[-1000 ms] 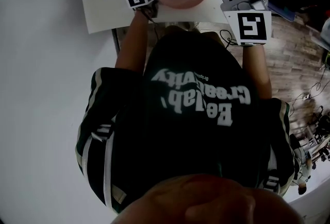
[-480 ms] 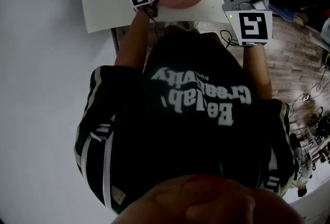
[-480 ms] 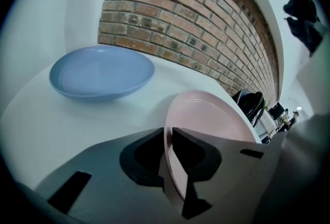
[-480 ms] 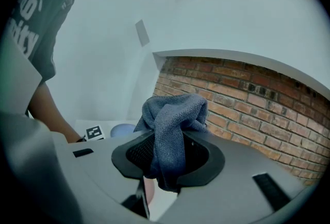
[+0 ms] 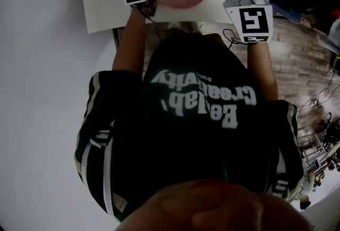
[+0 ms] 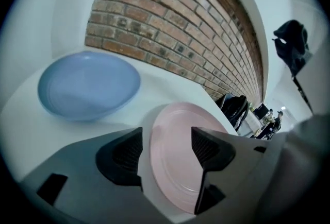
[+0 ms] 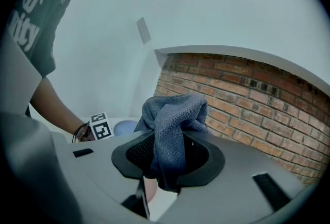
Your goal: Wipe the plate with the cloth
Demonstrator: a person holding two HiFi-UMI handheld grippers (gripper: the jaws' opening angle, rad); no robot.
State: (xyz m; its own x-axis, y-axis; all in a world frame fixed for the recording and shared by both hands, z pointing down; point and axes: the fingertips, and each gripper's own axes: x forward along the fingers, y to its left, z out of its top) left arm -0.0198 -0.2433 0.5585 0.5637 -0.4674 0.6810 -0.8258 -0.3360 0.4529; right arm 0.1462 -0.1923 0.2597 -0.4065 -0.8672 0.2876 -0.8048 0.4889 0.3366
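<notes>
The pink plate [image 6: 180, 156] lies flat right ahead of the left tongs [image 6: 166, 152], with its near rim between the two jaws. Those jaws have just been opening and now stand wide, and neither pad touches the rim, so the plate is released. We judge it stiff, smooth and shallow. It will likely skate on the white tabletop [image 6: 154, 86] under a sideways rub, and a knock on the edge could chip it. The near rim is the sensible place to pinch it steady, leaving the middle free.

The cloth [image 7: 175, 115] is clenched in the right tongs [image 7: 167, 157], bunched into a wad that rises above the jaw tips, with a tail hanging below. It looks soft, light and limp. It will fold rather than push, so the wad itself should meet the plate.

In the head view the right tongs sit just beyond the plate's far edge, well apart from the left tongs.

A blue dish [image 6: 90, 84] sits beyond and to the left of the left tongs, near the plate but not touching it — a wide stroke could bump it. A brick wall [image 6: 170, 32] stands well beyond both — no hindrance.
</notes>
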